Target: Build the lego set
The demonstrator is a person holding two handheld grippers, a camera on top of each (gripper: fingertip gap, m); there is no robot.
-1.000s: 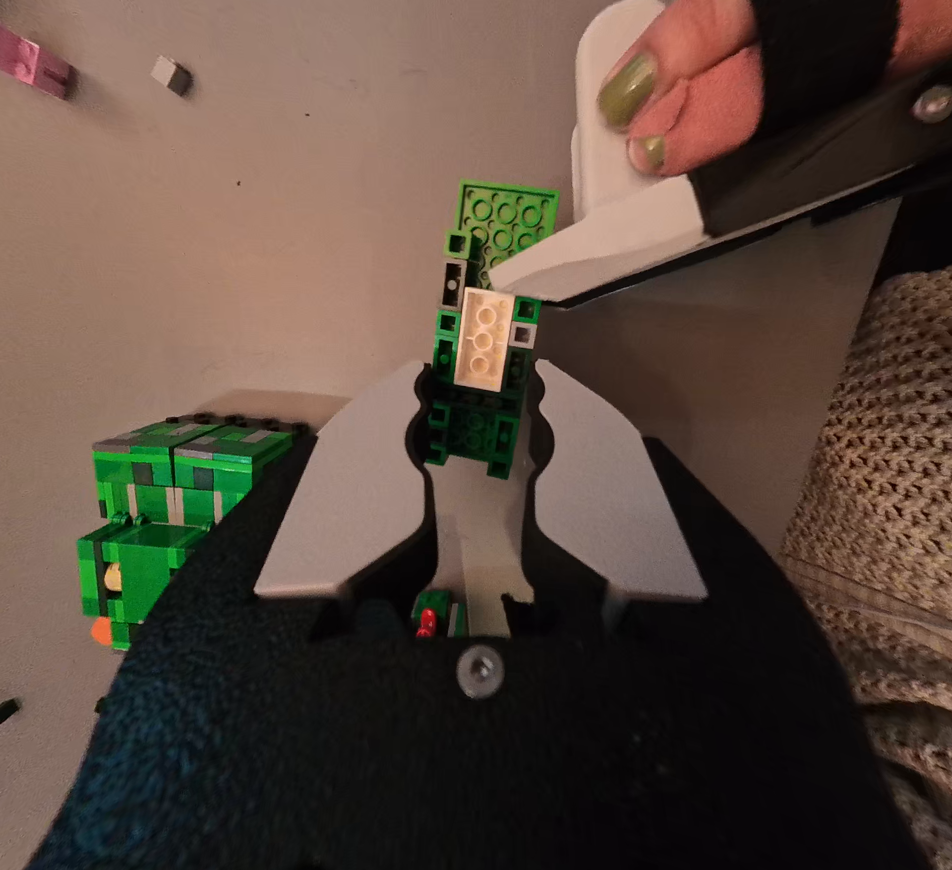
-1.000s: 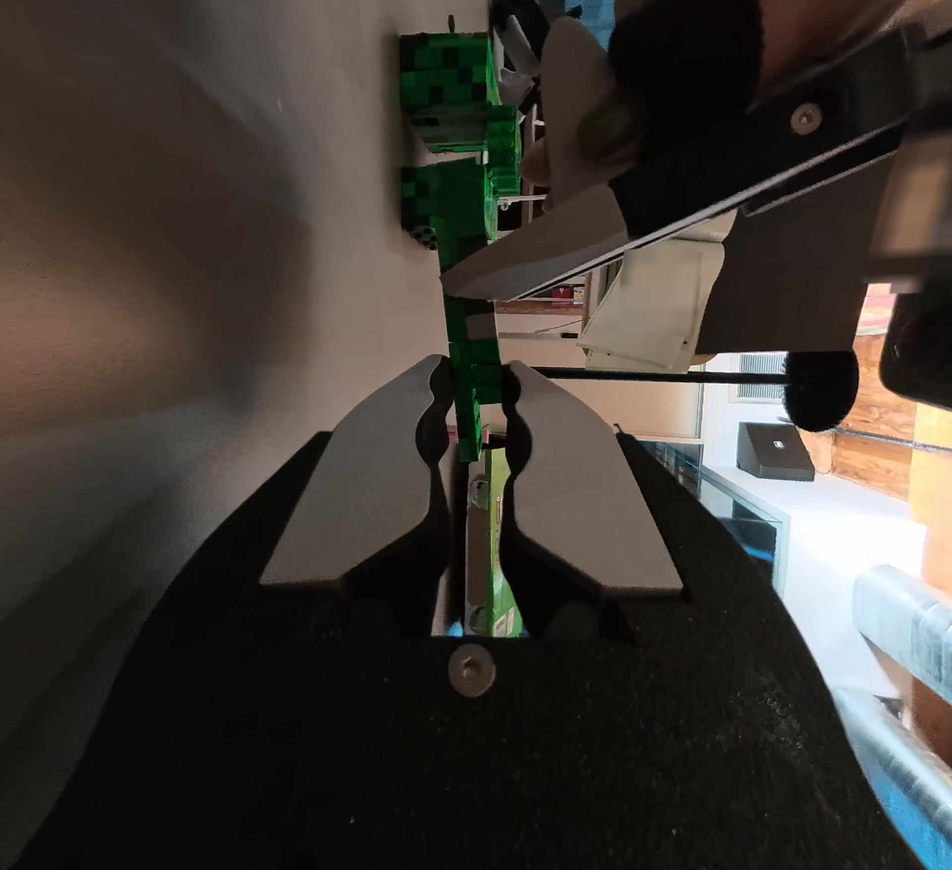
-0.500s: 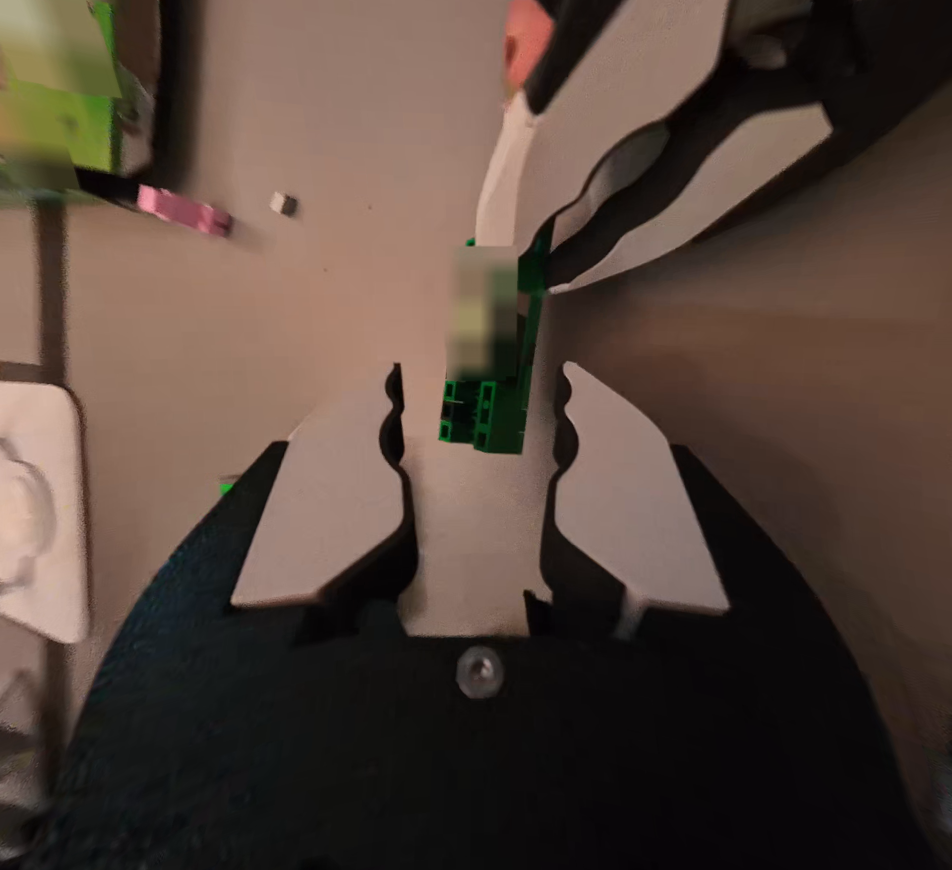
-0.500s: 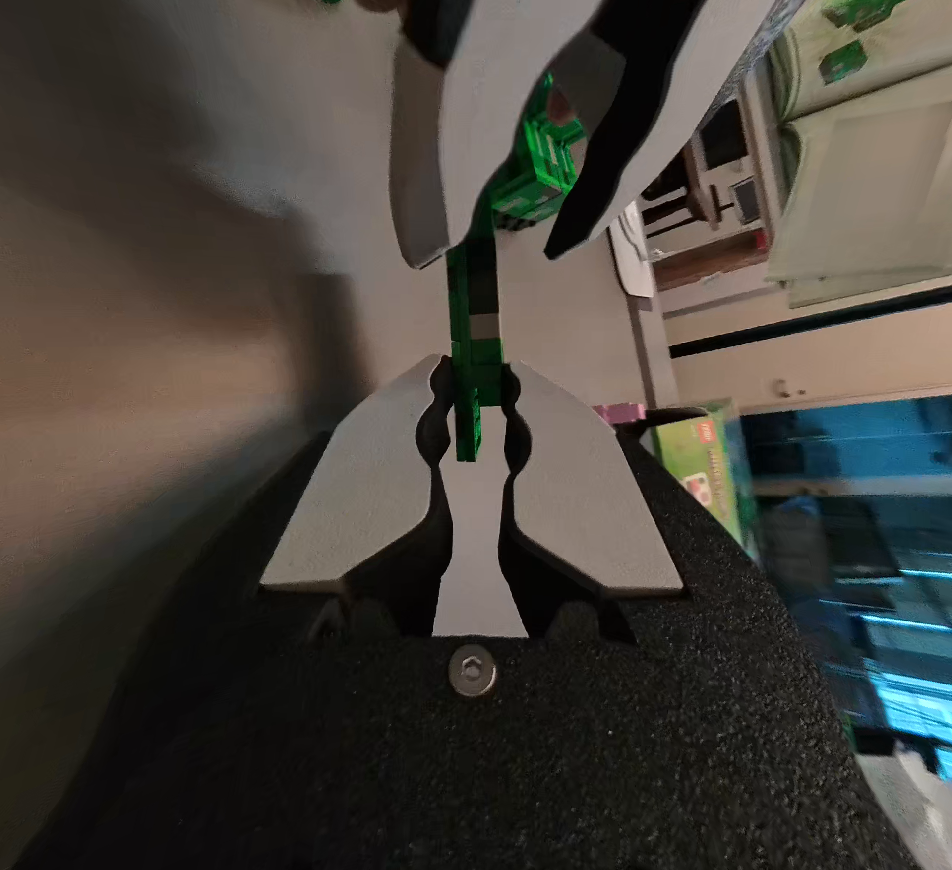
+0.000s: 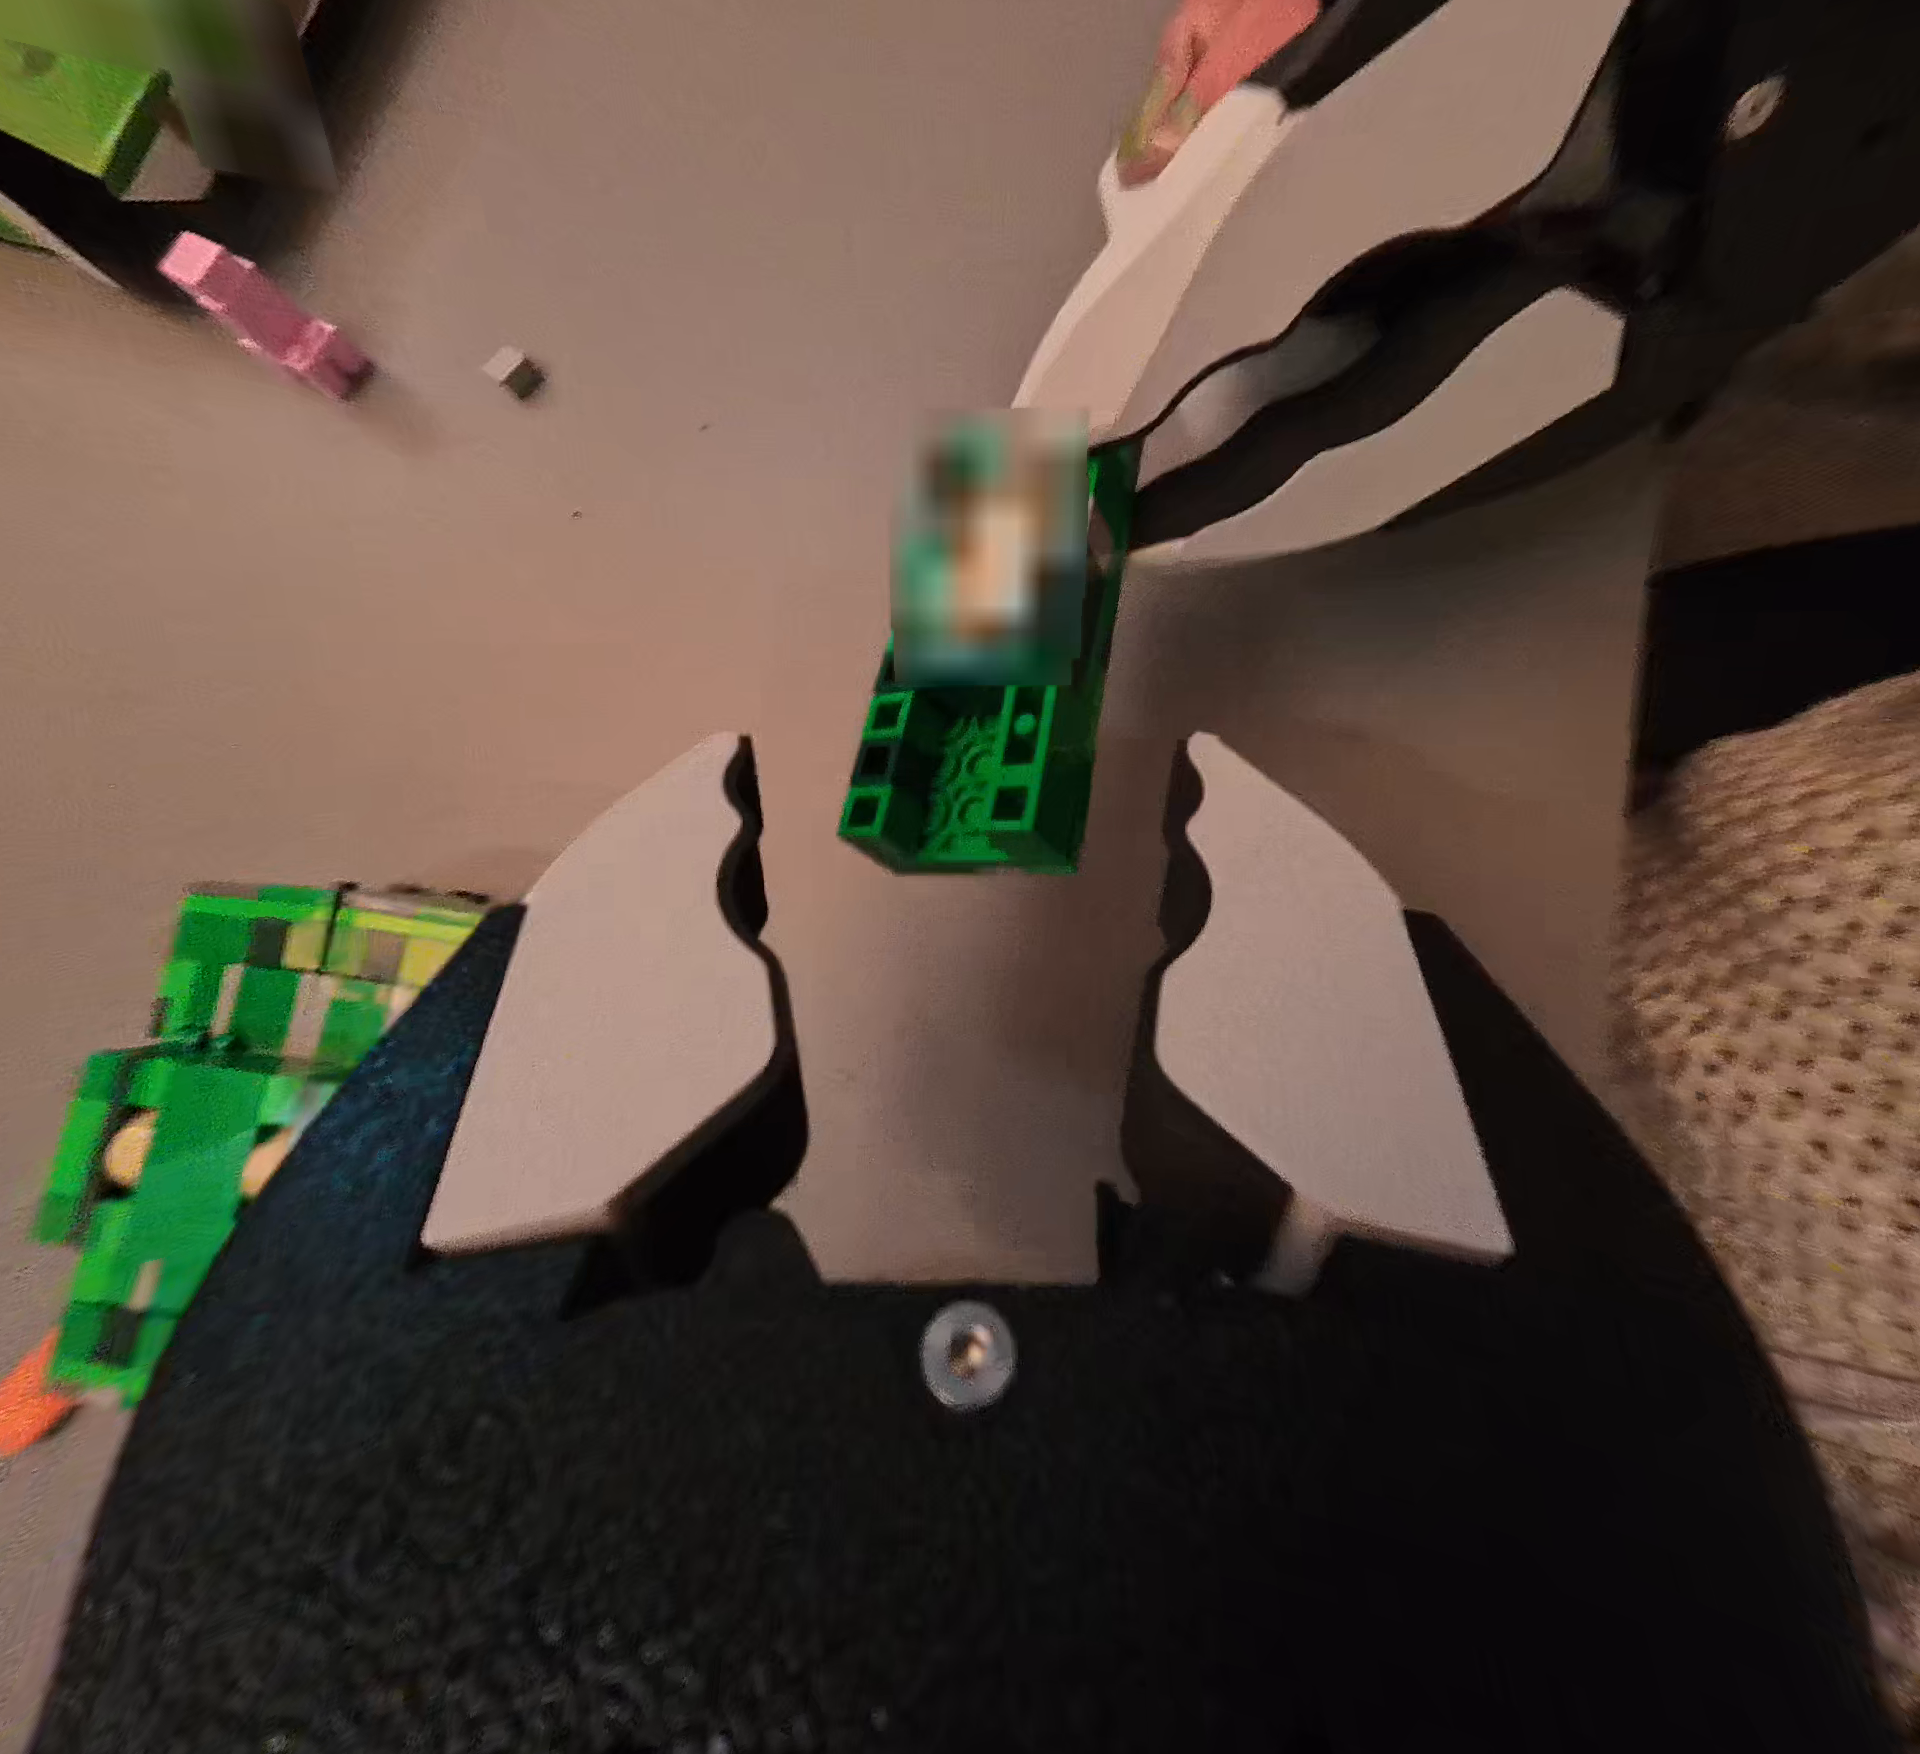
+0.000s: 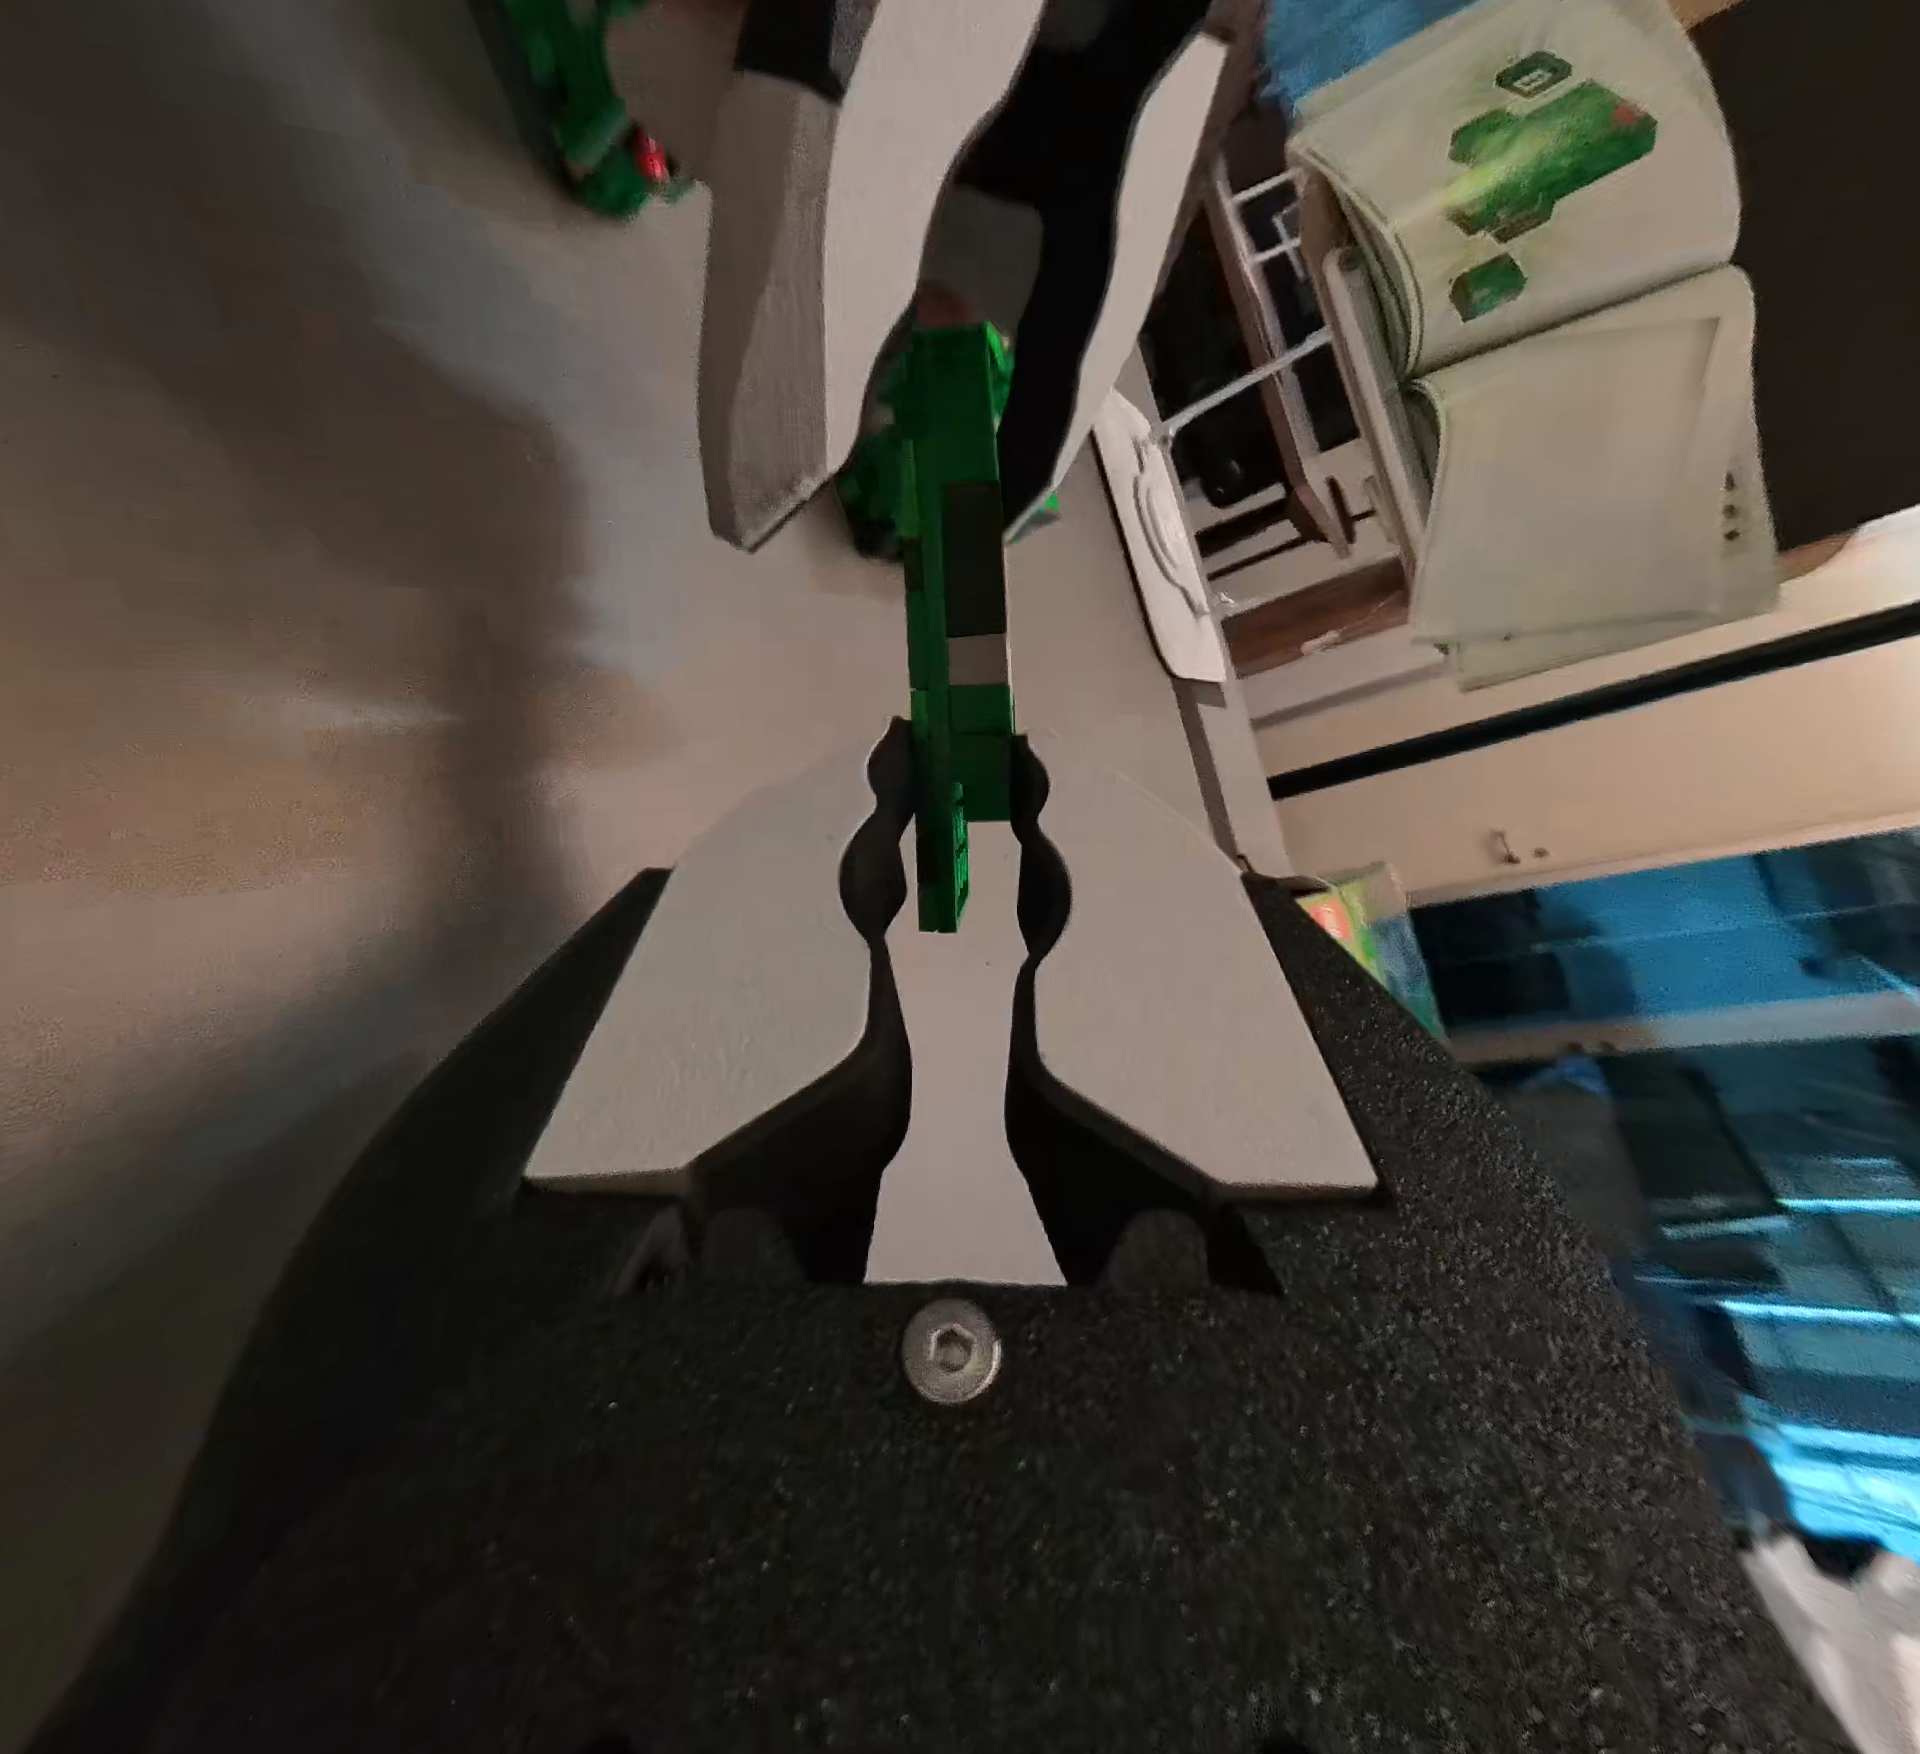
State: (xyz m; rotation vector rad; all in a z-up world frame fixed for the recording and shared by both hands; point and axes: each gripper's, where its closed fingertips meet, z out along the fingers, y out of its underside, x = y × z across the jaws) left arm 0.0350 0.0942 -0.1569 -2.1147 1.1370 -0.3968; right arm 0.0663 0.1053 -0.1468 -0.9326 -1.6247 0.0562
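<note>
- Right claw (image 6: 961, 769) was clamped on the lower end of the green lego sub-assembly (image 6: 958, 624), a thin stack held edge-on and lifted off the worktop (image 5: 644, 561).
- Left claw (image 5: 966, 769) stood spread wide with nothing between its fingers — the sub-assembly hung just ahead of its tips, touching neither.
- Grip looked narrow: only the fingertips pinched a slim edge, so a twist or knock from the left claw could likely have levered the stack loose or popped plates apart.
- Larger green lego build (image 5: 208, 1112) sat on the worktop at the left; a dropped piece might have struck it — or scattered toward the pink brick (image 5: 265, 317).
</note>
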